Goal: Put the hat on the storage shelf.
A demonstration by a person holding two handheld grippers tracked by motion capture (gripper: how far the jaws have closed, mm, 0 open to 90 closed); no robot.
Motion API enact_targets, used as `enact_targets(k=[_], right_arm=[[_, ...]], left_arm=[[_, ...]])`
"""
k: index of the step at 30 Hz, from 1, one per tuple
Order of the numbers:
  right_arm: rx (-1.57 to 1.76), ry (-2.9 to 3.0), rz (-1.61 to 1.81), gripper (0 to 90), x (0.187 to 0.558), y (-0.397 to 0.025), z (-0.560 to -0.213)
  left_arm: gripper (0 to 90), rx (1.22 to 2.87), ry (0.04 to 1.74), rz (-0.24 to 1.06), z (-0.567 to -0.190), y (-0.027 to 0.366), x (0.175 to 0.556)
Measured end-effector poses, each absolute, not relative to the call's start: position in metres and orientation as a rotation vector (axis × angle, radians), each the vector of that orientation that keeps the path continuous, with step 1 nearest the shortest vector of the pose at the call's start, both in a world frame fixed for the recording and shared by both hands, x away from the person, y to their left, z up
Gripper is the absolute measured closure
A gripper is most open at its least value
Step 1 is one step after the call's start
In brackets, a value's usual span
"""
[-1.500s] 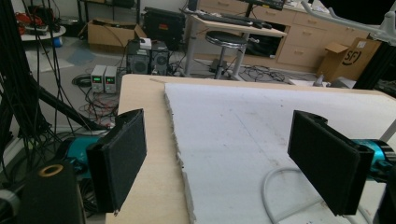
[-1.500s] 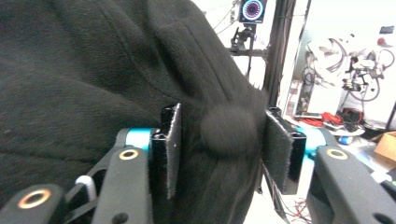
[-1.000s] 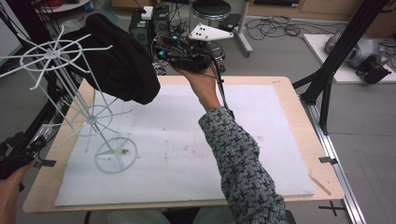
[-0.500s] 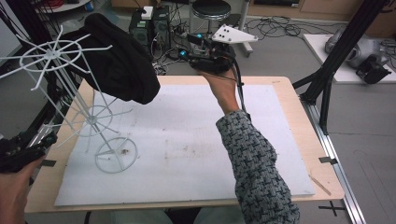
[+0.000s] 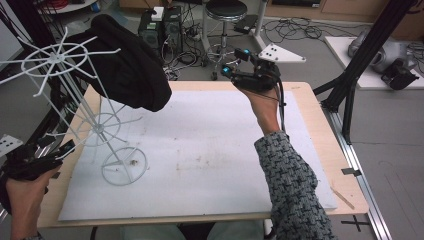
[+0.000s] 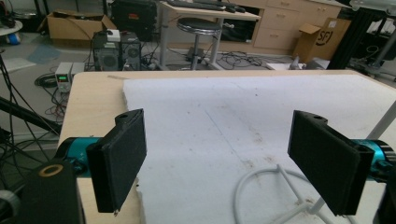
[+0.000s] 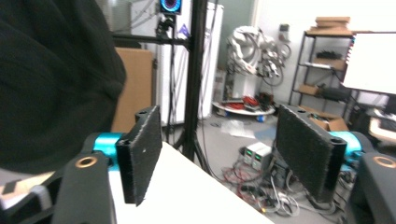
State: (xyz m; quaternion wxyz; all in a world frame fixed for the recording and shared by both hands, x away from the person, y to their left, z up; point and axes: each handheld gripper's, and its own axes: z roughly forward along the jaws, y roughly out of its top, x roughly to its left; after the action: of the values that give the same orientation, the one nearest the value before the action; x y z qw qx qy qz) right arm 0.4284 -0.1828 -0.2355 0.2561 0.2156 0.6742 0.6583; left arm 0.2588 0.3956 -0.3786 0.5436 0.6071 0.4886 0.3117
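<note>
A round black stool (image 5: 226, 10) stands on the floor at the top centre of the high view, with computer towers (image 5: 161, 27) just left of it among tangled cables. A cardboard box (image 6: 74, 25) sits in the upper left of the left gripper view, wooden drawers (image 6: 285, 25) at upper right.

Grey floor strewn with cables (image 5: 295, 25), a black stool (image 5: 226, 10), wooden cabinets (image 6: 285, 25), cardboard boxes (image 6: 77, 25) behind.
</note>
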Motion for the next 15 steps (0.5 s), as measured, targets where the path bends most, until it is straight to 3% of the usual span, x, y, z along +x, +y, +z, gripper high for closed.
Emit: enact_targets(k=[8,15], right_arm=[[0.708,1.75,1.742,14.1,0.412,-0.224,-0.251],[0.739,1.682,1.664,11.6,0.391,-0.26,-0.266]], left_arm=[[19.8,1.465,1.148,0.738,-0.381,0.387,0.262],[19.8,1.474,1.139,0.735,-0.384,0.382,0.264]])
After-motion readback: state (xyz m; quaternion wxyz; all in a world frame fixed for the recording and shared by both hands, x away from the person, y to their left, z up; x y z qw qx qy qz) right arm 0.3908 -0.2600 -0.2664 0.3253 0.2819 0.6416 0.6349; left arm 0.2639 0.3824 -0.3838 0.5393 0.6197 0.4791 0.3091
